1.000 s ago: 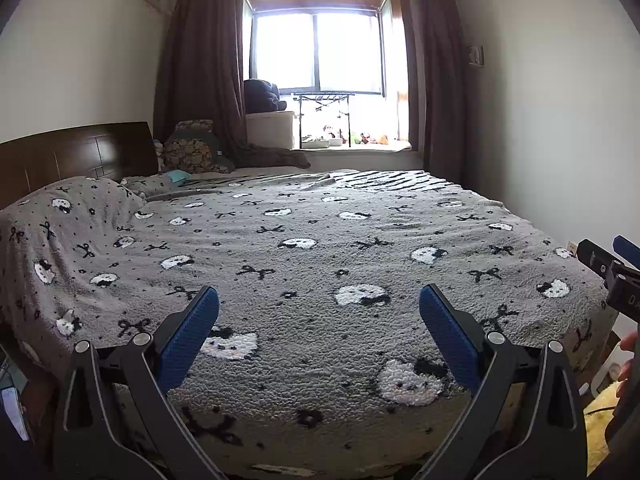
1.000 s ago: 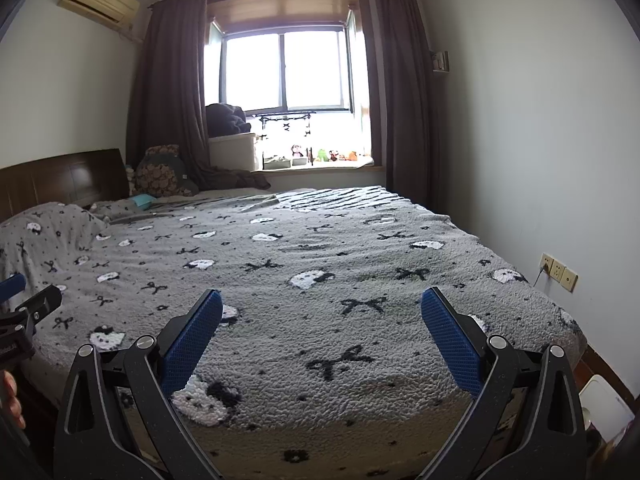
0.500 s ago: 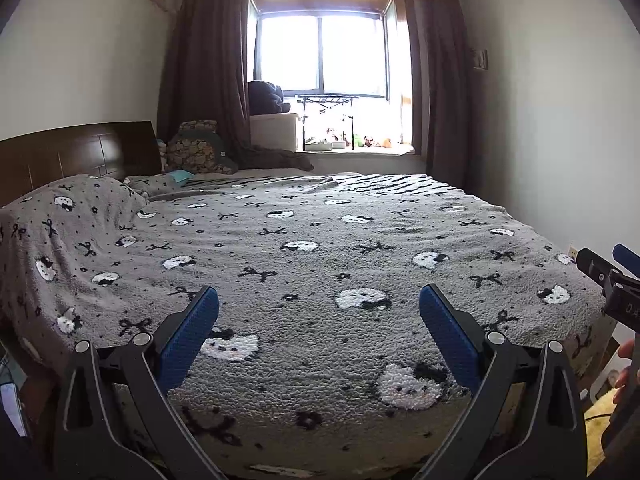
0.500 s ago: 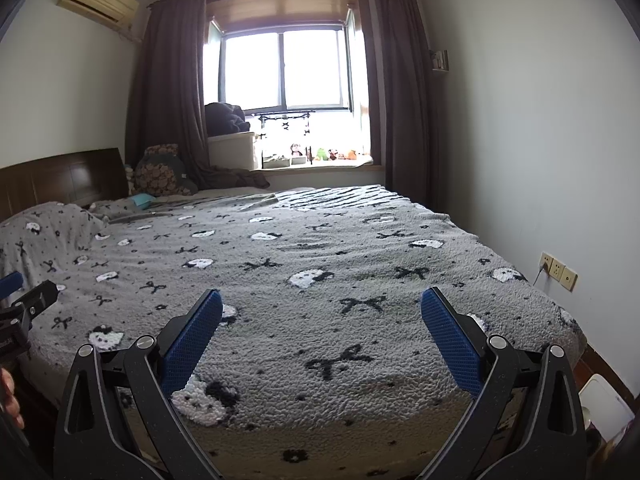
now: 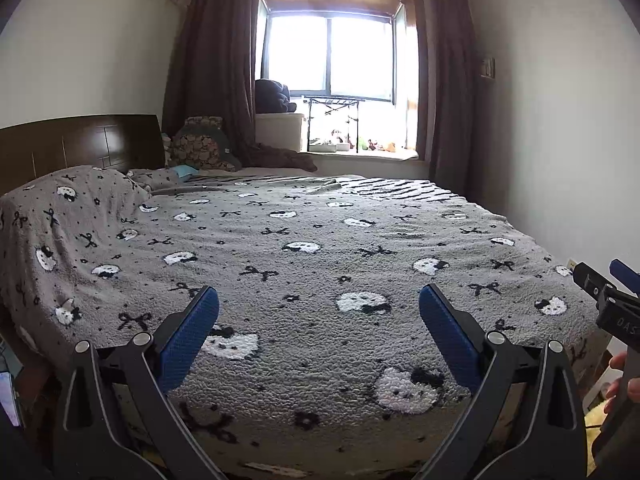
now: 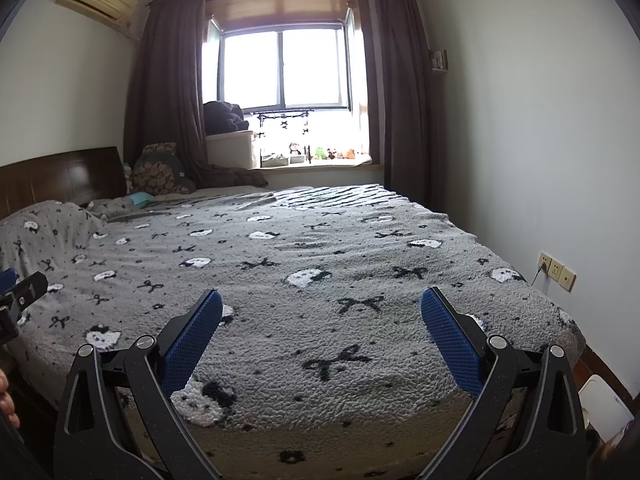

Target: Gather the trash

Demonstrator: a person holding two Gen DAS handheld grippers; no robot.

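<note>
Left wrist view showed us the left gripper (image 5: 319,300) low in the frame, its blue-padded fingers spread wide with nothing between them, over the grey fleece blanket with white cat faces and black bows (image 5: 320,248). Right wrist view showed the right gripper (image 6: 321,304) likewise released and empty above the same blanket. We could not pick out any plain piece of trash. A small teal scrap (image 6: 140,199) lay at the upper left by the dark wooden headboard (image 6: 60,178), too small to identify. If that was our target, we judged it light and soft or crumpling, best pinched across its middle, taking care not to catch the fleece beneath. Toys lined the windowsill (image 6: 320,164) at upper centre.
</note>
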